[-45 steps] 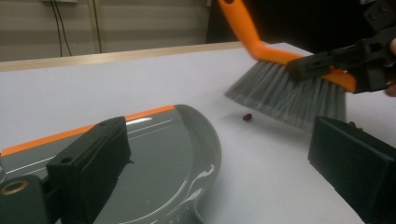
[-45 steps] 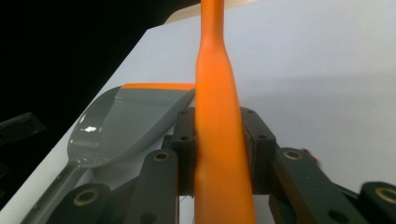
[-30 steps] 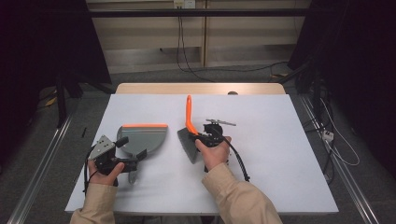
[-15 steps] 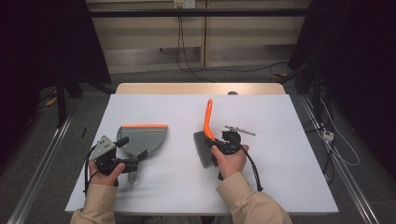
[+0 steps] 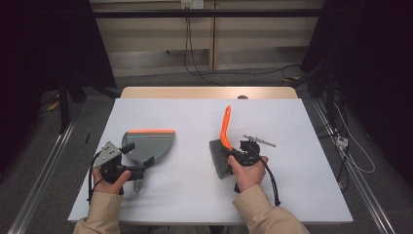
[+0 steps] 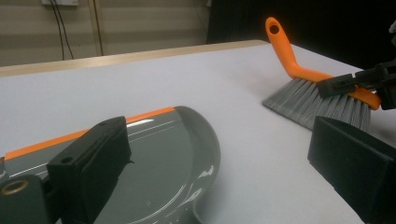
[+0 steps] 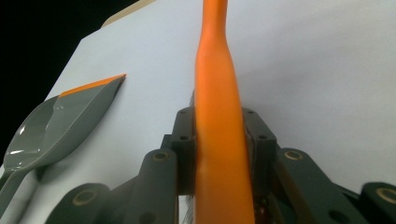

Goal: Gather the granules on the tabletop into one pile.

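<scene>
High view. Desk (image 5: pixel 195 204), white top. Left tool (image 5: pixel 127 168) at the near left edge, at the grey handle of the dustpan (image 5: pixel 148 146), which lies flat with its orange lip facing away; whether the jaws press on the handle cannot be told. Right tool (image 5: pixel 233 155) right of centre, clamped on the orange handle of the brush (image 5: pixel 223 146), grey bristles on the desk, handle rising away.

Left gripper view. Jaws stand wide apart; dustpan (image 6: pixel 177 158) beneath and between them, brush (image 6: pixel 308 93) well apart at upper right.

Right gripper view. Jaws closed tight on both sides of the brush (image 7: pixel 217 140) handle; dustpan (image 7: pixel 60 123) at left.
</scene>
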`<state>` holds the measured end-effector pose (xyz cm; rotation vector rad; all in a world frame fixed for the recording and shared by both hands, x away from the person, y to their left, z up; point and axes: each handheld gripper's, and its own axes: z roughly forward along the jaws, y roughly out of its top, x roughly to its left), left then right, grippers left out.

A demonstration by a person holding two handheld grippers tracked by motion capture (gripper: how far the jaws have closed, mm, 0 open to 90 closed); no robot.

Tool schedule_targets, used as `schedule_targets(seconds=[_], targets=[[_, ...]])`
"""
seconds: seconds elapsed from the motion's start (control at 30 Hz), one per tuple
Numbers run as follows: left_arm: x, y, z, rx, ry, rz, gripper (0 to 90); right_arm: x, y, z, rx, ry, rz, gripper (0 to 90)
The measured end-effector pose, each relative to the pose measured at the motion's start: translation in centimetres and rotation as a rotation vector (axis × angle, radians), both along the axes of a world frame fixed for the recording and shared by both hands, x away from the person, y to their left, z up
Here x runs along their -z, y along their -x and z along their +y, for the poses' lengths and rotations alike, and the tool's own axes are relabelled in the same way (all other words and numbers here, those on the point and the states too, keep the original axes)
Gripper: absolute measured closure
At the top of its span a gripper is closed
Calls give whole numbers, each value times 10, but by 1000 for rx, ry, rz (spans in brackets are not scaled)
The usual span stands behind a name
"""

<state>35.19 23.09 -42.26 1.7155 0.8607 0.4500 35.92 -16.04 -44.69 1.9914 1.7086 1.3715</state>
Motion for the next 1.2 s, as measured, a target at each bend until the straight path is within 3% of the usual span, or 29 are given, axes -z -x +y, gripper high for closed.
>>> schedule_targets(seconds=[0.2, 0.33, 0.73, 0.97, 1.2], targets=[[0, 0, -1, 4, -2, -2, 55, -3, 6, -6, 3, 19, -1, 710], [0, -1, -2, 6, -3, -1, 55, -2, 7, -8, 13, -4, 3, 710], [1, -1, -4, 11, -7, 1, 55, -5, 11, -13, 7, 8, -1, 711], [1, -2, -6, 15, -12, 3, 55, -9, 8, -10, -1, -24, -30, 713], [1, -2, -5, 11, -7, 3, 55, -29, 1, -11, -44, -59, -92, 713]])
